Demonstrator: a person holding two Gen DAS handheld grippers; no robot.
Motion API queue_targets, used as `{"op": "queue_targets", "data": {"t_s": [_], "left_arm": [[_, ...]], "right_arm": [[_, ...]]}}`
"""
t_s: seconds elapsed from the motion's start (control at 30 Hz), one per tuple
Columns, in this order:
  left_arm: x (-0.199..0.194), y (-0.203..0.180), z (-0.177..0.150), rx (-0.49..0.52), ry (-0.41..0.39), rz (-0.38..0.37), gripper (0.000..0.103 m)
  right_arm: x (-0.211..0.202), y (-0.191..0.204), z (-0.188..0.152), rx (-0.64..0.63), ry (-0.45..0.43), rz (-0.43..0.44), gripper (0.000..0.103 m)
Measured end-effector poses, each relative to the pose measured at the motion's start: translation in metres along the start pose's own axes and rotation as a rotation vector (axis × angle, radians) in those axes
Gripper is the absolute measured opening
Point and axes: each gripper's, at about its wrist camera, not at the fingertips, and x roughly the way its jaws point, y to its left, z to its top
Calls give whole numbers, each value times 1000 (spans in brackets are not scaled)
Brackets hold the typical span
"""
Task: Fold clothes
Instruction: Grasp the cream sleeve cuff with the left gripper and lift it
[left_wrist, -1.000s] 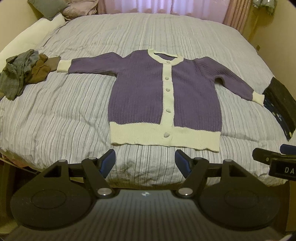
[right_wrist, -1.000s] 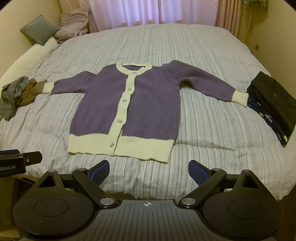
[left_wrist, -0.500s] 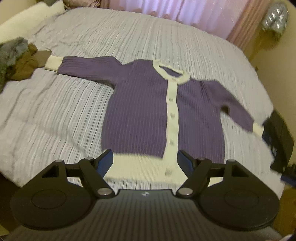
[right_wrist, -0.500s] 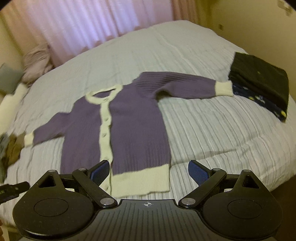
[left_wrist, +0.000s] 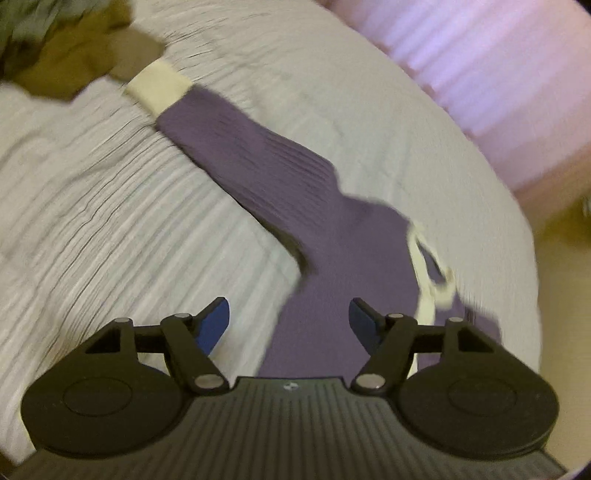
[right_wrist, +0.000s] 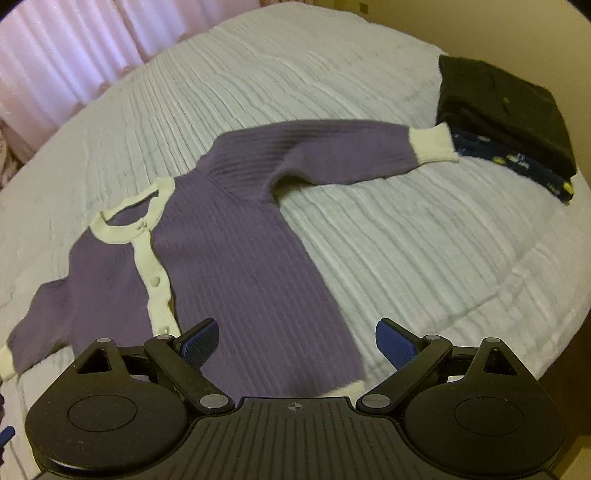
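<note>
The purple ribbed knit cardigan with cream trim (right_wrist: 236, 258) is lying flat in the middle of the grey striped bed (right_wrist: 424, 240). The left tongs (left_wrist: 288, 321), having just been closing a little, and the right tongs (right_wrist: 295, 339) are both standing wide above it, holding nothing.

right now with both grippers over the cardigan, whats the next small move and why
Probably lower the left gripper onto the near sleeve to fold it in: the cardigan lies flat with sleeves spread, and both the left and right gripper are open and empty.
</note>
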Motion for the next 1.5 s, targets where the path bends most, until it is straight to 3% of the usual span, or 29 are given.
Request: {"op": "queue_targets", "data": {"t_s": [0.2, 0.37, 0.6, 0.63, 0.7, 0.73, 0.77, 0.8, 0.97, 1.1, 1.2, 1.3, 1.4, 1.47, 1.5], "left_arm": [[69, 65, 54, -195, -96, -16, 64], [120, 110, 92, -331, -163, -35, 64], [162, 142, 114, -475, -242, -88, 63], [166, 143, 114, -481, -254, -82, 59], [172, 143, 115, -478, -273, -58, 38], [173, 142, 117, -472, -277, -43, 15], [173, 140, 118, -464, -286, -28, 7], [169, 137, 117, -453, -308, -12, 7], [119, 101, 113, -276, -471, 50, 7], [109, 70, 107, -85, -413, 239, 7], [94, 31, 93, 16, -494, 259, 7], [72, -40, 69, 210, -575, 180, 7], [52, -129, 20, 460, -620, 9, 7], [48, -185, -30, 648, -597, -125, 8], [57, -206, -54, 736, -542, -170, 9]], "right_arm": [[59, 22, -6, -58, 28, -91, 95], [96, 23, 1, -30, 29, -130, 95], [135, 19, 7, -64, 39, -170, 95], [139, 17, 7, -63, 46, -169, 95], [147, 14, 7, -62, 61, -164, 95], [151, 12, 8, -65, 68, -160, 95], [154, 11, 10, -73, 71, -156, 95], [157, 10, 12, -83, 74, -153, 95], [156, -5, 35, -109, 41, -133, 95], [161, -26, 52, -89, 34, -115, 95], [163, -41, 61, -62, 45, -92, 95], [159, -53, 67, -68, 32, -77, 95], [155, -67, 72, -60, 25, -66, 95], [154, -75, 74, -46, 13, -58, 95], [154, -78, 75, -38, 12, -52, 95]]}}
